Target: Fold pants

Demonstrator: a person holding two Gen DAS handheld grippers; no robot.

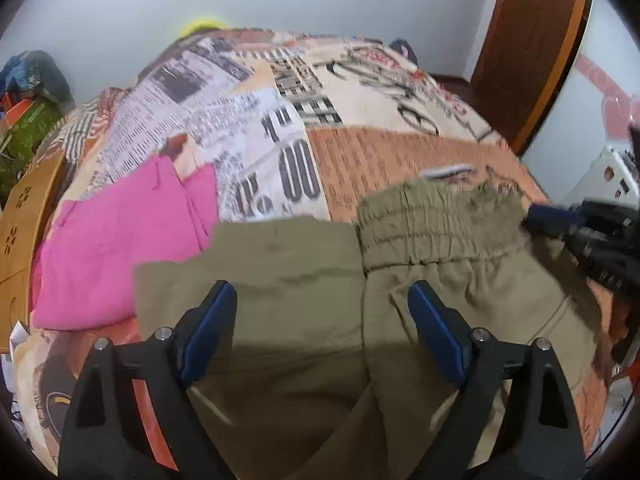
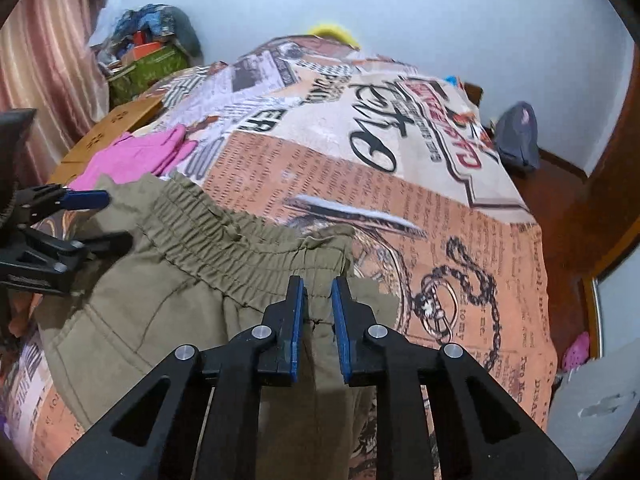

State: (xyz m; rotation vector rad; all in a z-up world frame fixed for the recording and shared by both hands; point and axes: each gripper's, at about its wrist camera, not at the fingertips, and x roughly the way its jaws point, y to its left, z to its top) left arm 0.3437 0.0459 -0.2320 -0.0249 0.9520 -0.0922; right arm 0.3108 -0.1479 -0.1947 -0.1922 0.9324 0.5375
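A home bedroom is shown: a bed (image 2: pixel 460 240) covered with a newspaper-print orange and cream bedspread, a pink pleated curtain (image 2: pixel 44 64) at 10 o'clock, a brown wooden door (image 1: pixel 532 40) at 2 o'clock.

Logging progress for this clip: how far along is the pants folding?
Done: the olive-green elastic-waist pants lie on the newspaper-print bedspread, possibly folded once. In hand: the right tool has narrowed around fabric below the waistband; the left tool hovers open. Left: the remaining folds. A pink garment lies beside.

Pants (image 2: pixel 168 280) spread along bed's (image 2: pixel 460 208) near edge; folded garment (image 1: pixel 116 248) beside them toward left edge.
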